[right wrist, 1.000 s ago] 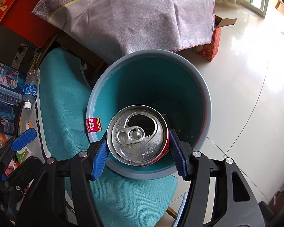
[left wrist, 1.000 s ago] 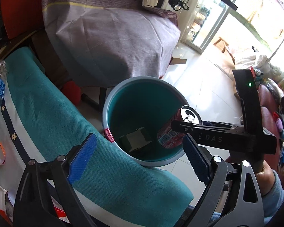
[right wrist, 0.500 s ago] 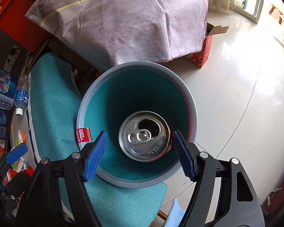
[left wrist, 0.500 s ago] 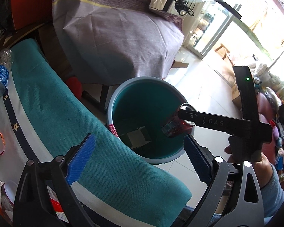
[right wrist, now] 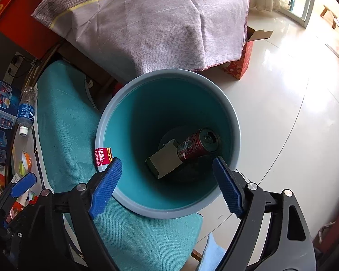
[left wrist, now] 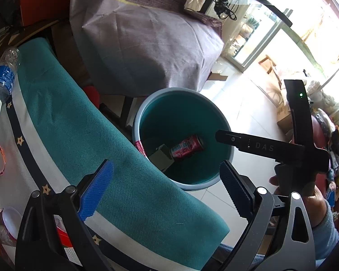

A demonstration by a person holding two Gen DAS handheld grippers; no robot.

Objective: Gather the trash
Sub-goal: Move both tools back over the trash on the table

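Already, from the left wrist, the left gripper (left wrist: 165, 180) hangs wide and empty over the cloth with the plastic bottle (left wrist: 2, 83) far to its left (lengthwise, cap toward it), while from the right wrist the right gripper (right wrist: 167, 184), empty jaws opening, hovers above the bin (right wrist: 106, 122) where the can (right wrist: 196, 145) lies.

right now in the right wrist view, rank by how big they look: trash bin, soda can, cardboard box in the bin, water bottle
1. trash bin
2. cardboard box
3. soda can and water bottle look alike; the bottle lies nearer the picture's edge, so I won't rank them.
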